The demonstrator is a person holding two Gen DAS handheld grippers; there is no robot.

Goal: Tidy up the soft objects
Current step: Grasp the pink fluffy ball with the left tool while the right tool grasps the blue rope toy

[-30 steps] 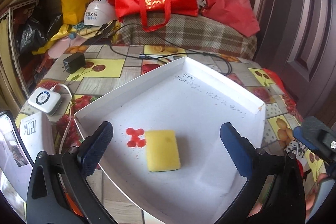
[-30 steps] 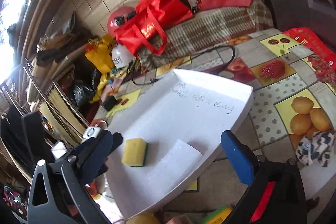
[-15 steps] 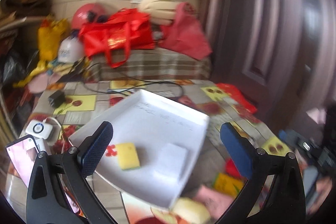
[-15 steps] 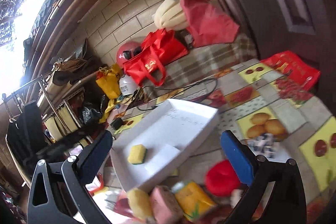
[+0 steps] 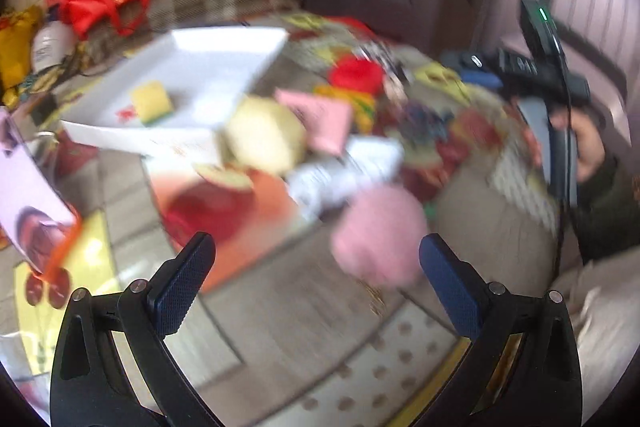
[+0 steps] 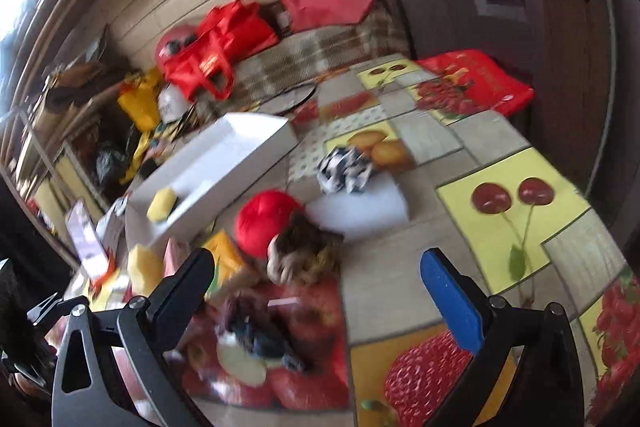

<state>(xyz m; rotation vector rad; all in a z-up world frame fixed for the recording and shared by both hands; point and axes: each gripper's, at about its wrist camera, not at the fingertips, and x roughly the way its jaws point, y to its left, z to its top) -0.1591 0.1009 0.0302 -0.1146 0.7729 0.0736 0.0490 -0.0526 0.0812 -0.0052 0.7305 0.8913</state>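
- The white tray [image 5: 224, 67] sits on the table [image 6: 400, 267] with its open side up; inside it lies one yellow sponge [image 5: 152, 103] with a green underside, beside a small red mark on the tray floor. The right wrist view shows the same sponge [image 6: 161, 205] near the tray's near end, with the rest of the tray [image 6: 240, 147] bare.
- Outside the tray, a pale yellow sponge [image 5: 266, 139] and a pink sponge [image 5: 320, 121] lie just beside its near edge.
- A red ball [image 6: 266, 223] rests on the table near the tray; a brown furry toy [image 6: 304, 255] touches its near side.
- A white foam block [image 6: 360, 211] lies just behind the furry toy, with a black-and-white cloth [image 6: 344, 171] at its far edge.
- A pink fluffy ball [image 5: 380, 235], blurred, sits on the table ahead of the left gripper [image 5: 316, 275].
- A dark crumpled cloth [image 6: 260, 335] lies on the fruit-print covering, close to the right gripper [image 6: 316, 287].
- Left gripper: fingers spread wide, nothing between them.
- Right gripper: fingers spread wide, gripping nothing.
- A red bag [image 6: 208, 51] rests on a checked surface beyond the table.
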